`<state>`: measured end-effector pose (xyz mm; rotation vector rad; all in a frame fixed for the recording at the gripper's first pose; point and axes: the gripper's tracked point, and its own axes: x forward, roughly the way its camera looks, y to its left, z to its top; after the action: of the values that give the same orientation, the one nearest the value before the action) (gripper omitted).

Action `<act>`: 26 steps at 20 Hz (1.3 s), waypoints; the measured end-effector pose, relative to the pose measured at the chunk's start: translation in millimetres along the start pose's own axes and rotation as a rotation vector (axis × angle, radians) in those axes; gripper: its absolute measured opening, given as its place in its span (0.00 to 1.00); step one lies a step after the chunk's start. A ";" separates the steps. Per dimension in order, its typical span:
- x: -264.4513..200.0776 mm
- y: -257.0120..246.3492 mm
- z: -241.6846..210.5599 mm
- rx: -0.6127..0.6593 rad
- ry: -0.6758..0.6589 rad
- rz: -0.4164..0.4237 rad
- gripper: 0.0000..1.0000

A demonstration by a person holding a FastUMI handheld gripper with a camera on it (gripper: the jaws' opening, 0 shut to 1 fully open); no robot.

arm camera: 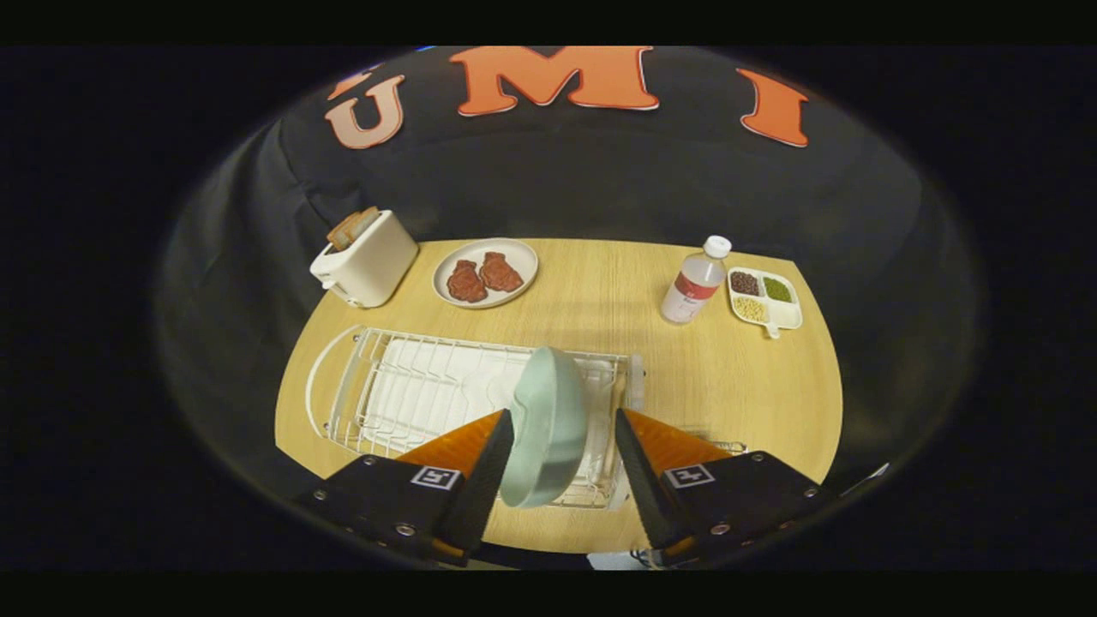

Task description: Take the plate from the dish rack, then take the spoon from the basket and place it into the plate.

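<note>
A pale green plate [548, 403] stands on edge in the right end of a white wire dish rack [411, 386] on the wooden table [737, 386]. My gripper [563, 420] is open, its two fingers on either side of the plate. The left finger's pad [490, 467] lies close against the plate's face, while a gap shows between the plate and the right finger [638, 471]. A bit of wire [724, 446] peeks out just right of the right finger; I cannot tell what it belongs to.
Beyond the rack stand a white toaster [364, 257] with bread in it, a white plate of meat pieces [485, 272], a clear bottle with a red label [696, 283] and a divided dish of beans [764, 298]. Bare tabletop lies right of the rack.
</note>
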<state>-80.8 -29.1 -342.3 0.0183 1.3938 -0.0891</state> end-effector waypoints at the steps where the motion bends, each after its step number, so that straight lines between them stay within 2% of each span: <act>1: 4.5 2.1 -3.9 0.016 0.030 -0.005 0.67; 2: 10.4 0.5 -9.5 0.025 0.054 -0.023 0.54; 3: 14.9 0.2 -12.9 0.028 0.074 -0.039 0.49; 8: 21.1 8.1 -19.4 0.021 0.110 -0.104 0.32; 14: 4.2 -2.2 -9.6 0.013 0.063 -0.204 0.23; 17: -15.6 -14.5 4.0 -0.023 0.004 -0.279 0.22; 22: -48.3 -8.4 5.6 0.039 -0.054 -0.238 0.16; 26: -79.5 -16.3 -13.9 0.114 -0.078 -0.195 0.15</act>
<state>-109.5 -40.3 -265.9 -0.0255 1.3084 -0.3284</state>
